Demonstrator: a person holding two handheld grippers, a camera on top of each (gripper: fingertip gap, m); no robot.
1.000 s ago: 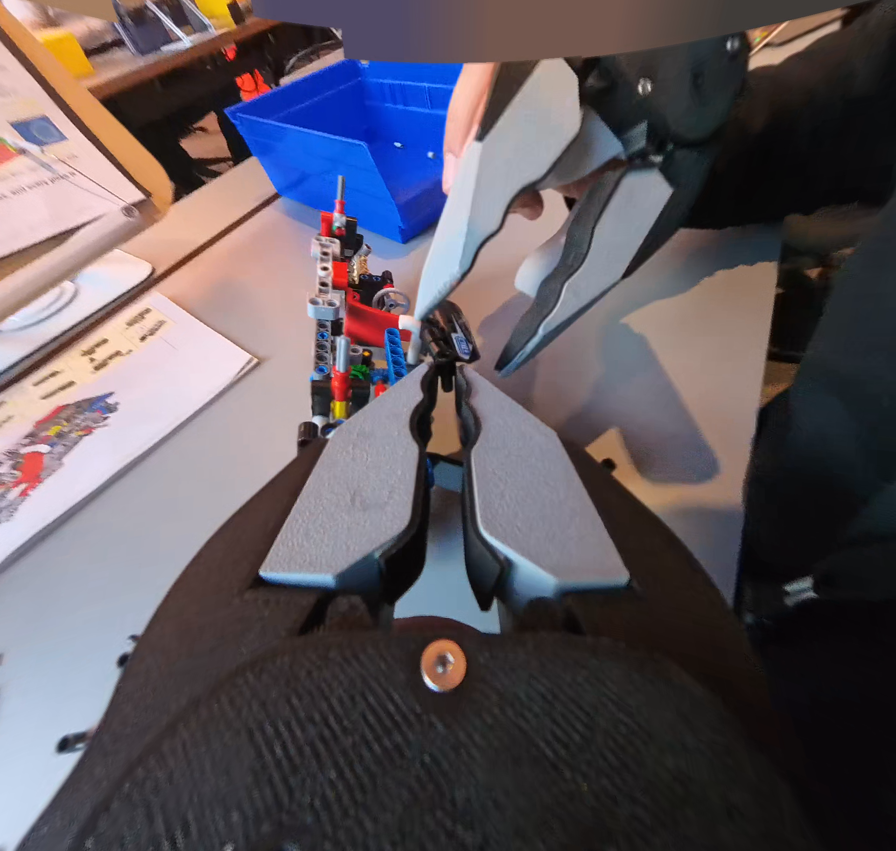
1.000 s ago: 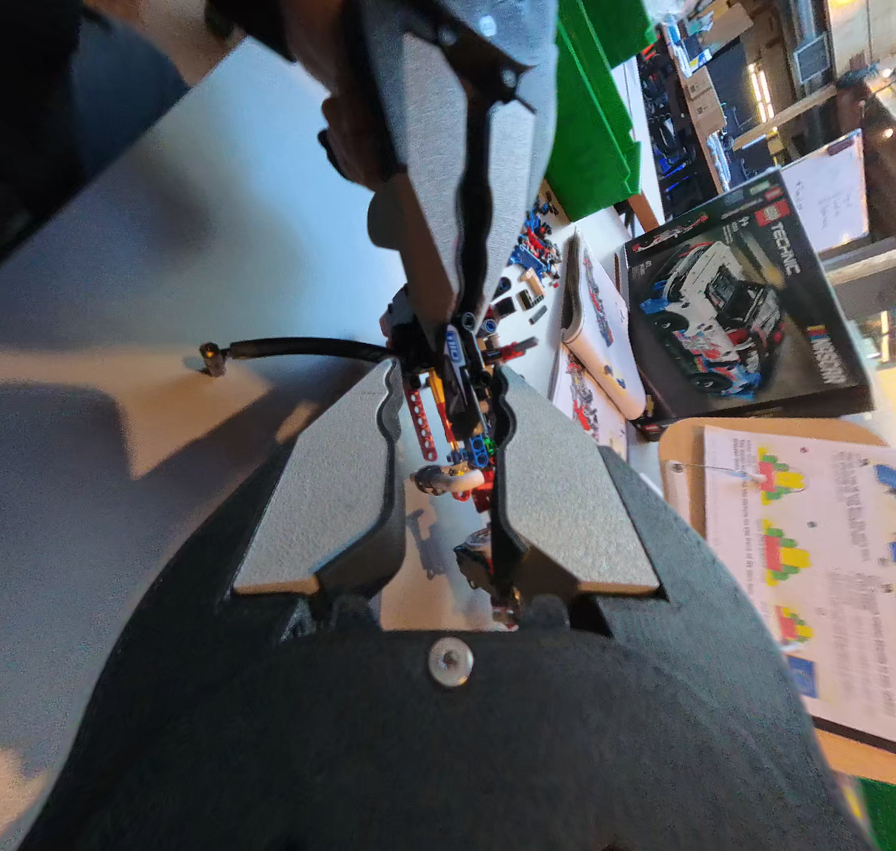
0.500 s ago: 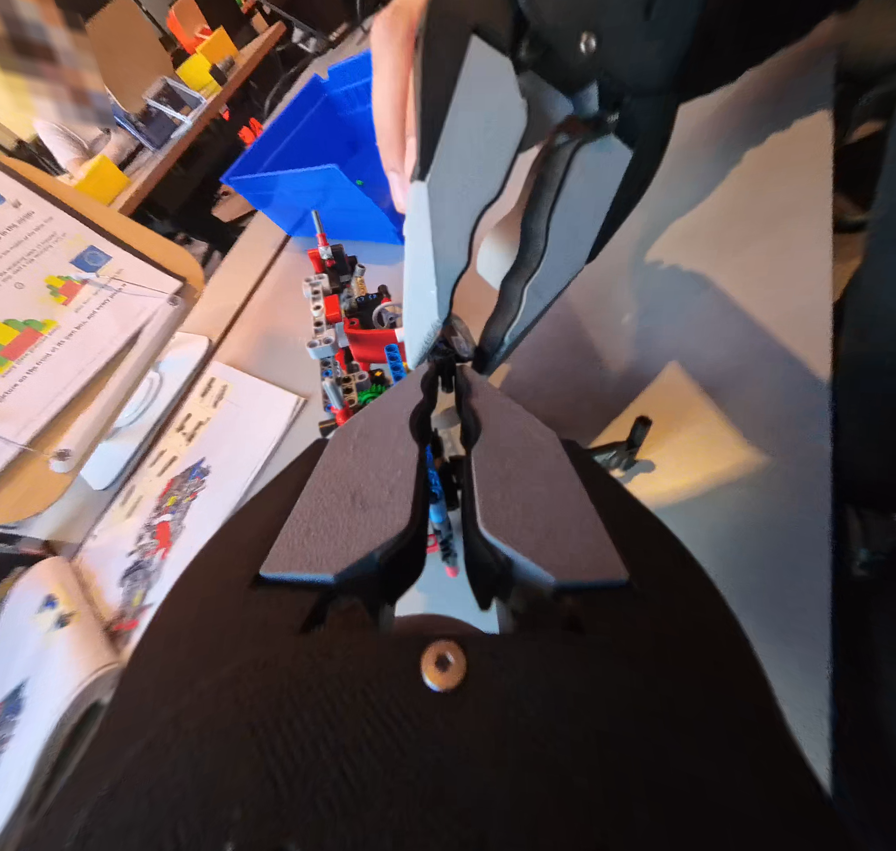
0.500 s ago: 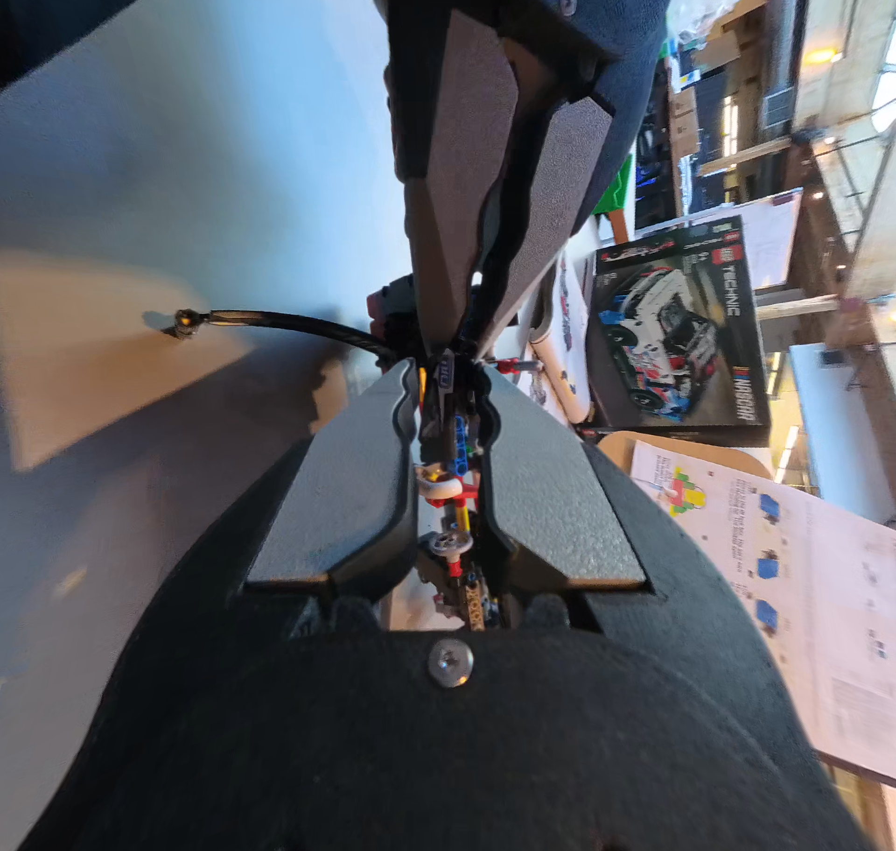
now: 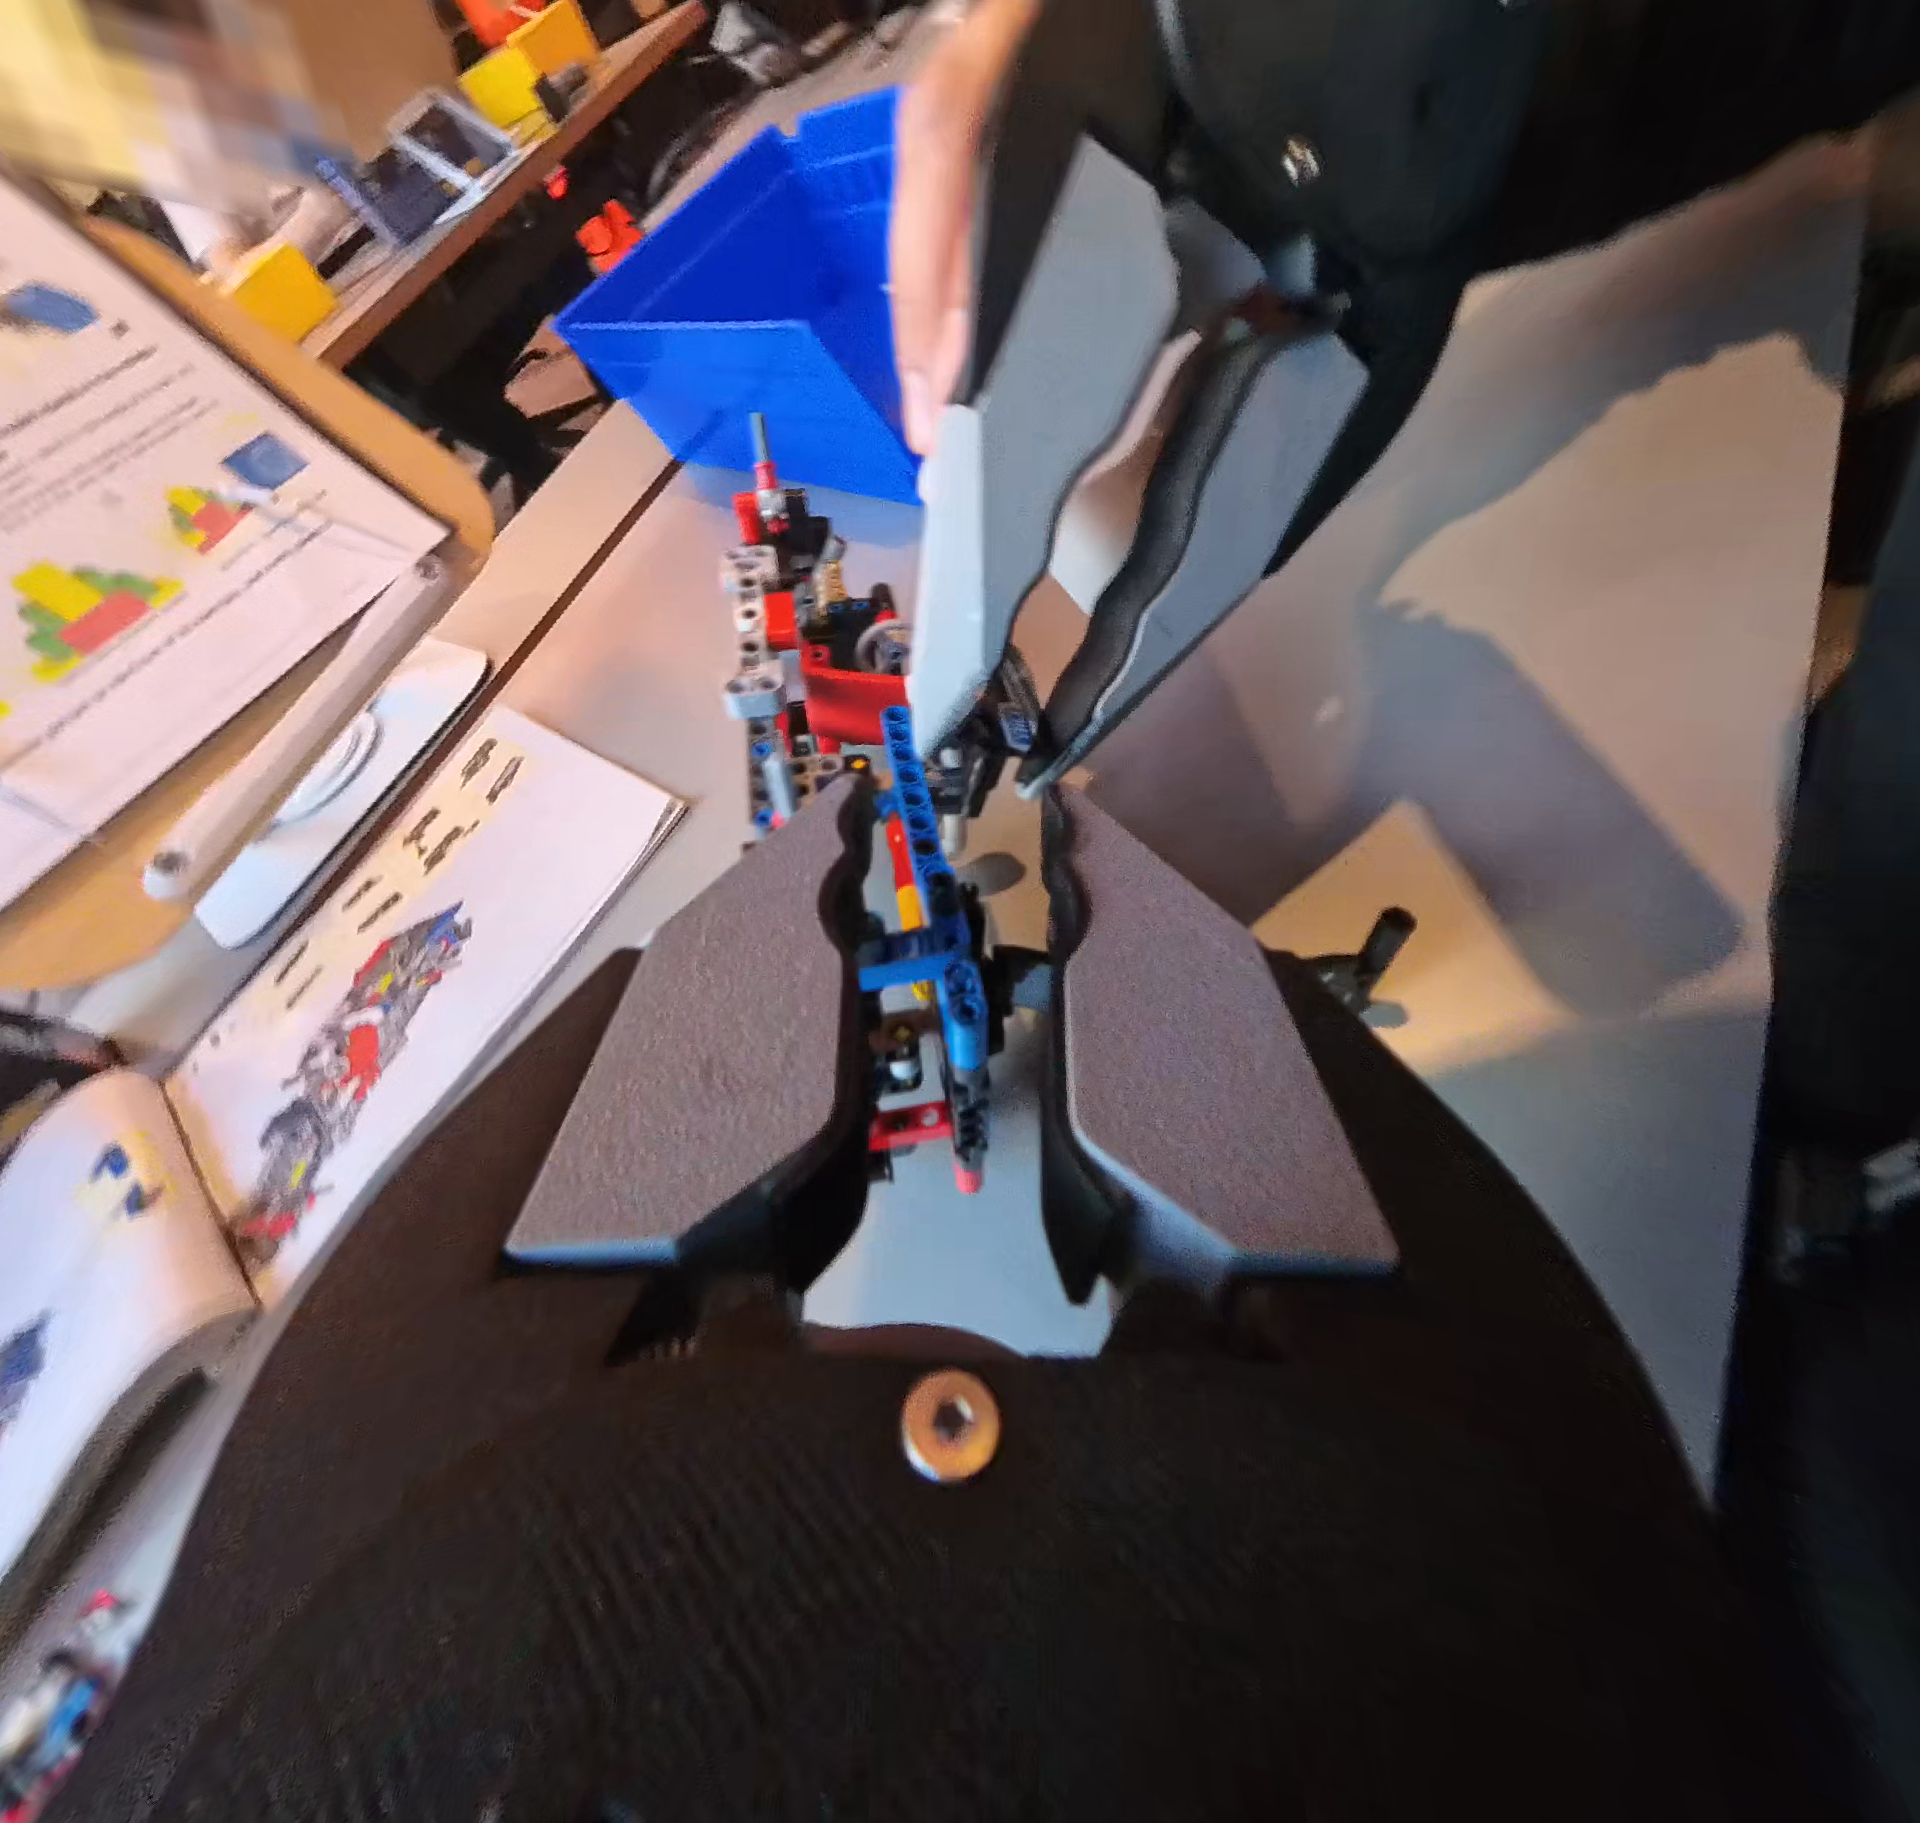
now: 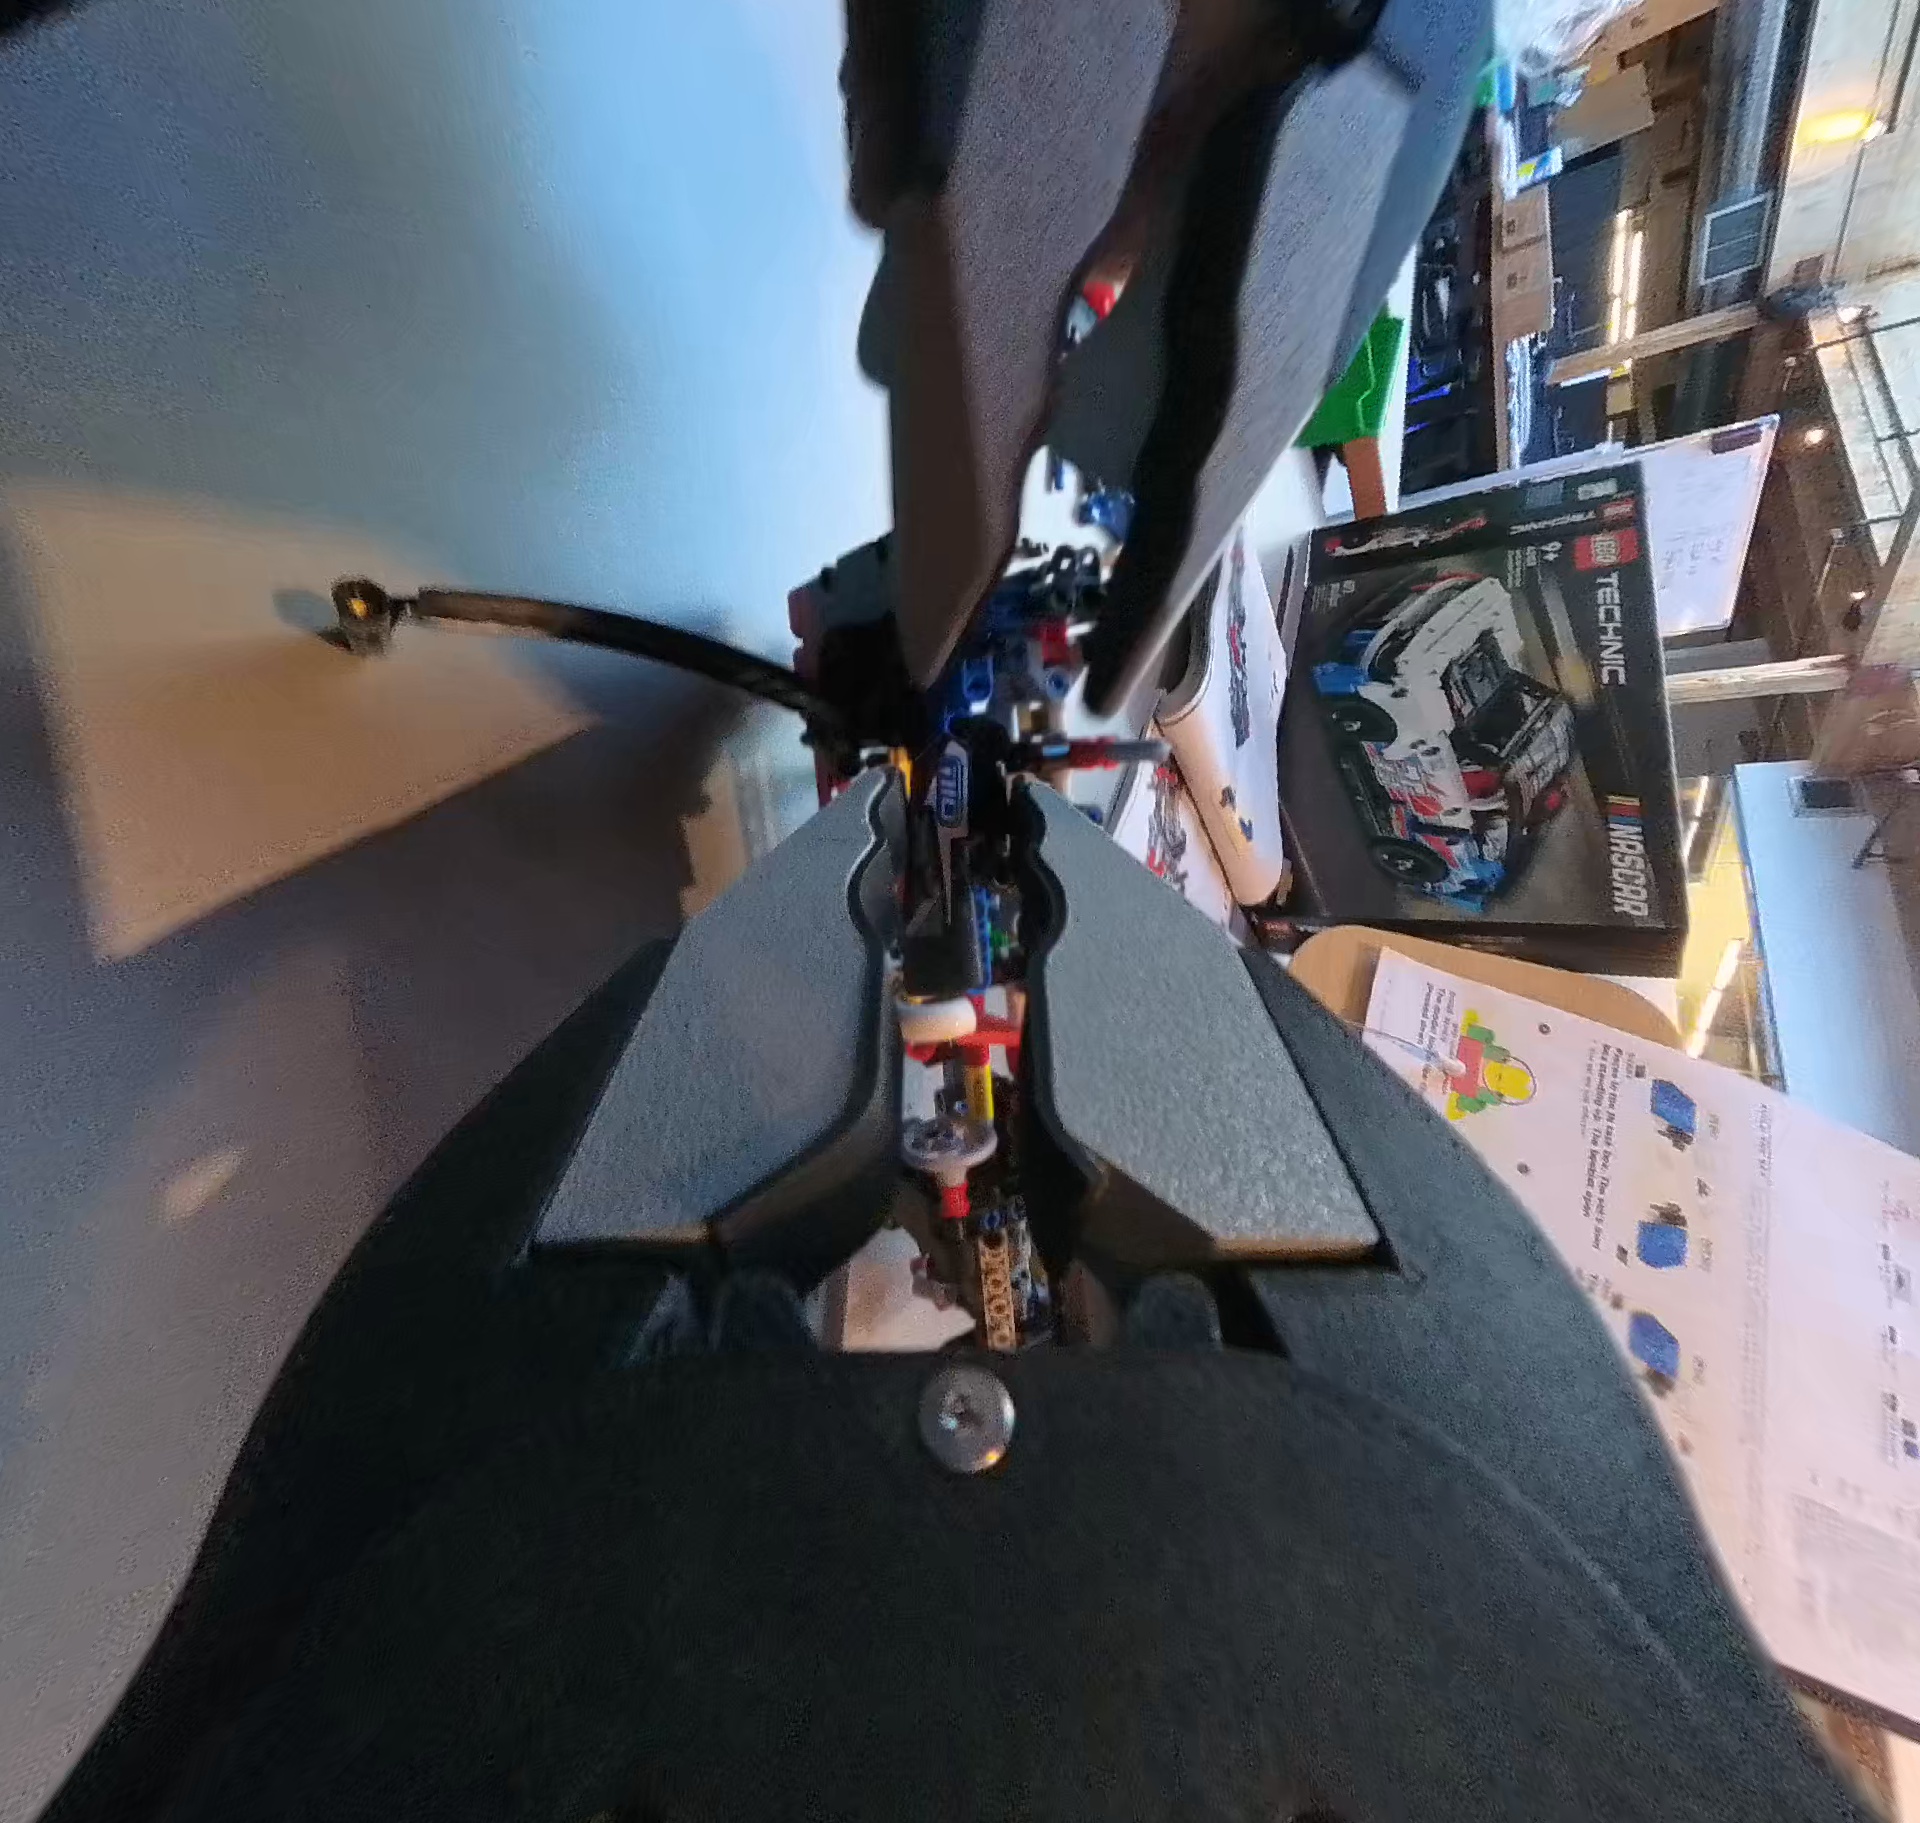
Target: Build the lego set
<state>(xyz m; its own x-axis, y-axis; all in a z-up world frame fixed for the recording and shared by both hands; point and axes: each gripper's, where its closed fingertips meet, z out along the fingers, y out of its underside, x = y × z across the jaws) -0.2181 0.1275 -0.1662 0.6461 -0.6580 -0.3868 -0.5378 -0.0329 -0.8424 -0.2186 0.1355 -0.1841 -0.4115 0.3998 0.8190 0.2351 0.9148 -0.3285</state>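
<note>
The partly built Lego Technic chassis (image 5: 831, 693) lies lengthwise on the grey tabletop (image 5: 1558, 693), its red and grey end toward a blue plastic bin (image 5: 748, 339) and its blue beams running back between the two fingers of the left claw (image 5: 951, 817). That claw stands parted, with a clear gap on either side of the blue beam, gripping nothing. The right claw (image 6: 956, 786) comes at the model from the opposite end; its fingers sit close on either side of a dark piece bearing a blue sticker (image 6: 951, 797), though whether they actually press it cannot be told. A curved black hose (image 6: 582, 625) arcs away from the model over the tabletop. Open instruction booklets (image 5: 416, 921) lie beside the build, and the set's box (image 6: 1486, 724) stands farther off.
</note>
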